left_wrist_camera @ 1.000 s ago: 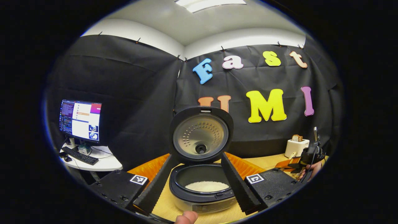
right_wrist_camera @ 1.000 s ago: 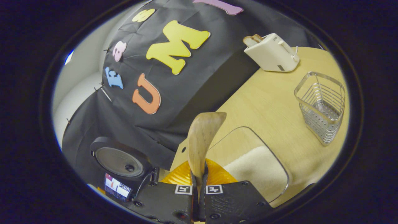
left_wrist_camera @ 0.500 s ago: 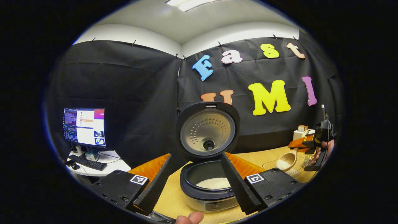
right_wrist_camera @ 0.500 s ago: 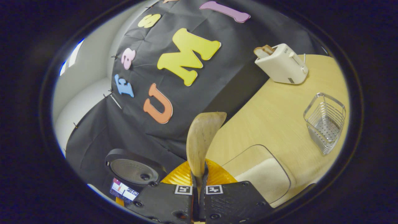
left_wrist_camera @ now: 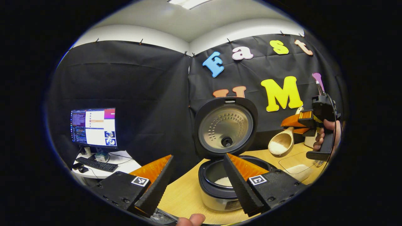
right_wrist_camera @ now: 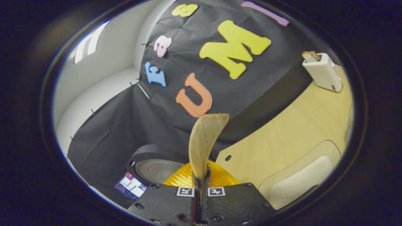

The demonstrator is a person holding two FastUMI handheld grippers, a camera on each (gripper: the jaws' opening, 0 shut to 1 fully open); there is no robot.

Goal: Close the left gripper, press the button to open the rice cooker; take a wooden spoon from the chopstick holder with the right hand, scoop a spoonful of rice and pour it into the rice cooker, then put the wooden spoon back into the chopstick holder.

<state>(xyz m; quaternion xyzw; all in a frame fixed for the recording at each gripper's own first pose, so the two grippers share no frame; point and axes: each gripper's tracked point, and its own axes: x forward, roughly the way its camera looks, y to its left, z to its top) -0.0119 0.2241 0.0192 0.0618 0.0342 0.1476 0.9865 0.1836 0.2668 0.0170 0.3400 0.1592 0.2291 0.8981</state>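
The rice cooker (left_wrist_camera: 220, 191) stands open on the table, its lid (left_wrist_camera: 224, 127) upright and white rice in the pot. My left gripper (left_wrist_camera: 198, 155) is open in front of it and holds nothing. The cooker sits partly behind its right finger (left_wrist_camera: 238, 179). My right gripper (right_wrist_camera: 201, 175) is shut on the handle of the wooden spoon (right_wrist_camera: 205, 138). In the left gripper view the right gripper (left_wrist_camera: 290, 125) holds the wooden spoon (left_wrist_camera: 281, 142) in the air to the right of the lid, its bowl carrying rice. The cooker's lid (right_wrist_camera: 155, 166) lies below and left of the spoon.
A clear container of rice (left_wrist_camera: 295, 168) (right_wrist_camera: 301, 185) sits on the wooden table (right_wrist_camera: 282, 138) right of the cooker. A white toaster (right_wrist_camera: 323, 72) stands at the table's far end. A monitor (left_wrist_camera: 93, 127) and keyboard sit on a side desk to the left.
The right gripper has lifted the spoon with rice out of the container and carried it up towards the cooker. The left gripper has shifted left, so the cooker now sits further right.
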